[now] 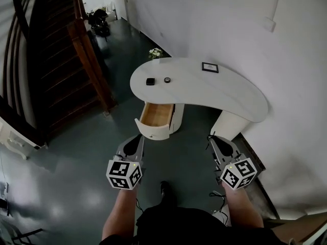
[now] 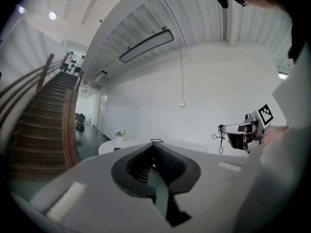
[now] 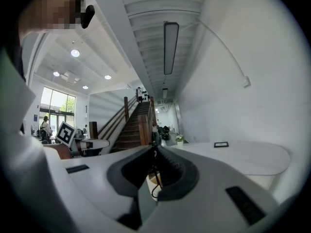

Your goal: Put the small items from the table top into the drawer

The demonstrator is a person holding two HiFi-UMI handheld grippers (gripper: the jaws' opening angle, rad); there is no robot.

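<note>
The white curved table (image 1: pixel 230 93) carries a small black square item (image 1: pixel 150 81) and a small round item (image 1: pixel 167 79) near its left end. Below them the wooden-lined drawer (image 1: pixel 156 115) stands pulled open, with nothing seen inside. My left gripper (image 1: pixel 140 137) and right gripper (image 1: pixel 211 139) hang low over the floor, well short of the table, the drawer ahead between them. Both are shut with nothing held. In the left gripper view the jaws (image 2: pixel 154 146) meet at the tips, and so do those in the right gripper view (image 3: pixel 155 148).
A dark picture frame (image 1: pixel 210 67) lies at the table's back and a small potted plant (image 1: pixel 155 53) at its far left edge. A wooden staircase (image 1: pixel 56 60) rises at the left. A white wall (image 1: pixel 230 19) runs behind the table. Dark floor (image 1: pixel 76 152) surrounds me.
</note>
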